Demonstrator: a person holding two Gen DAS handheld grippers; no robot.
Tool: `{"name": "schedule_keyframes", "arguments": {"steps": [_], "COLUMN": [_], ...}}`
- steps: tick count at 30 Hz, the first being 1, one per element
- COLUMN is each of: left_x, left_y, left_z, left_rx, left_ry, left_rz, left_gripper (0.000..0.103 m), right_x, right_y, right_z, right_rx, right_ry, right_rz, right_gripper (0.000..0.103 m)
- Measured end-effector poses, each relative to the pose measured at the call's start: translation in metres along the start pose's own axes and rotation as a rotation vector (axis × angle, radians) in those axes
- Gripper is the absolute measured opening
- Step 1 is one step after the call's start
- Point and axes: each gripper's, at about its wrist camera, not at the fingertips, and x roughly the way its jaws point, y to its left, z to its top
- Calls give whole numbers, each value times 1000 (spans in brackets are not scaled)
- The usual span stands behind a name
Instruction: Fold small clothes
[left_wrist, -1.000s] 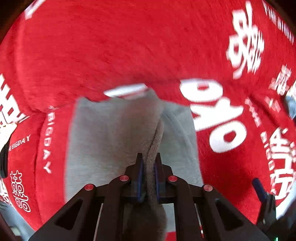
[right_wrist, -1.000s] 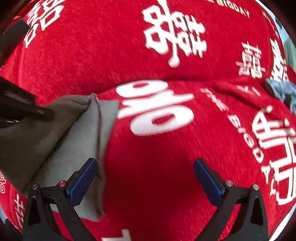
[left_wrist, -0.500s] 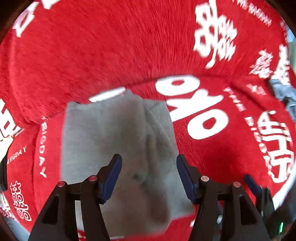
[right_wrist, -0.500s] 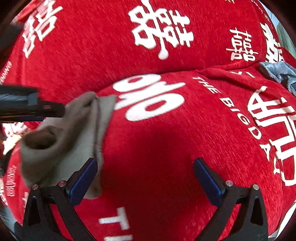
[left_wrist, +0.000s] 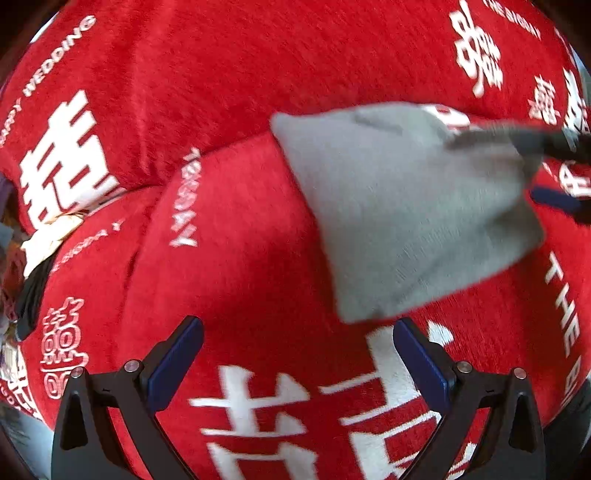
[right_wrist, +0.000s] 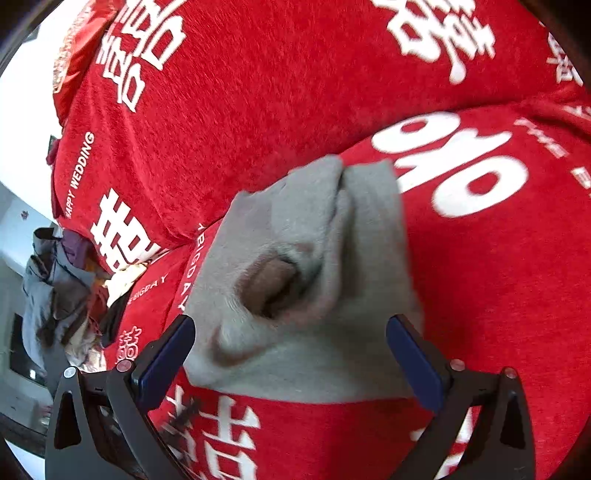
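Note:
A small grey garment lies folded on the red sofa cover printed with white characters. My left gripper is to the left of and nearer than the garment; its jaws are opening and hold nothing, with only red fabric between them. At the right edge of the left wrist view, the right gripper's fingers reach over the garment's far corner. In the right wrist view my right gripper stands open over the grey garment. A rolled opening in the garment faces the camera, and the pads do not press on it.
A pile of loose clothes sits at the sofa's left end. The sofa's red backrest rises just behind the garment. Bare seat cushion stretches to the right.
My left gripper let go of the grey garment, opened wide and moved left off it. My right gripper swung left, so the garment now lies between its open fingers.

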Motion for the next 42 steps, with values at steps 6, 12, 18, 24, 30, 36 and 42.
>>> {"name": "schedule_keyframes", "arguments": {"steps": [6, 12, 18, 24, 30, 36, 42], "left_x": [27, 3, 32, 6, -22, 31, 50], "left_y": [-15, 22, -3, 6, 18, 17, -21], "left_z": [24, 29, 20, 18, 50, 87, 95], "left_rx": [-49, -255, -104, -82, -95, -241, -183], "left_ry": [1, -21, 59, 18, -89, 31, 69], "left_rz": [22, -130, -61, -126, -173, -209, -224], "left_gripper": [103, 103, 103, 103, 103, 103, 103], "right_x": [32, -17, 10, -13, 4, 63, 64], "right_y": [-5, 4, -46, -43, -48, -53, -29], "right_z": [19, 17, -6, 16, 69, 104, 115], "right_rx": [60, -61, 58, 4, 7, 0, -188], "right_ry": [53, -111, -59, -108, -92, 26, -1], "right_rz": [6, -25, -25, -30, -55, -89, -125], "right_gripper": [21, 14, 19, 72, 76, 65, 8]}}
